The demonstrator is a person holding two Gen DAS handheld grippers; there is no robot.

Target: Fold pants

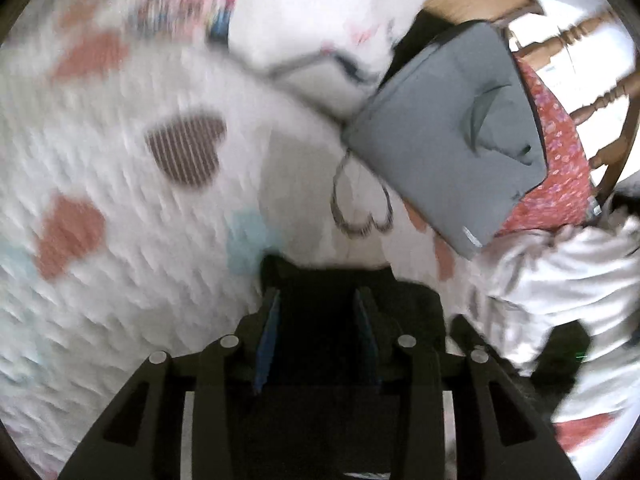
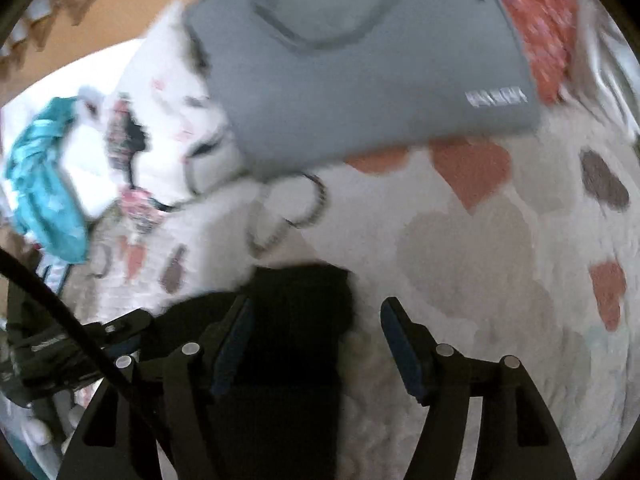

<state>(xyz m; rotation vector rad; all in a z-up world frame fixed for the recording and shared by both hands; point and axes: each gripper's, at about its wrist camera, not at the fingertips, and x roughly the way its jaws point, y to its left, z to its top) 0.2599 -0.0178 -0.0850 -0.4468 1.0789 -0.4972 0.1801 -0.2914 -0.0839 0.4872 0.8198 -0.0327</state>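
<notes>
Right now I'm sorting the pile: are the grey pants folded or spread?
Folded: the grey pants lie as a compact rectangle on the heart-print bedspread.

right gripper (image 2: 316,320) stands with fingers apart above black pants (image 2: 298,304); folded grey garment (image 2: 360,80) lies beyond on the heart-patterned blanket (image 2: 500,260); teal cloth (image 2: 44,184) at left

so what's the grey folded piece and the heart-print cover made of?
Grey folded piece: looks like matte knit jersey or fleece, smooth, with a soft rounded fold edge. Heart-print cover: seems a nubby textured fabric, maybe quilted cotton; motion blur leaves it open.
</notes>
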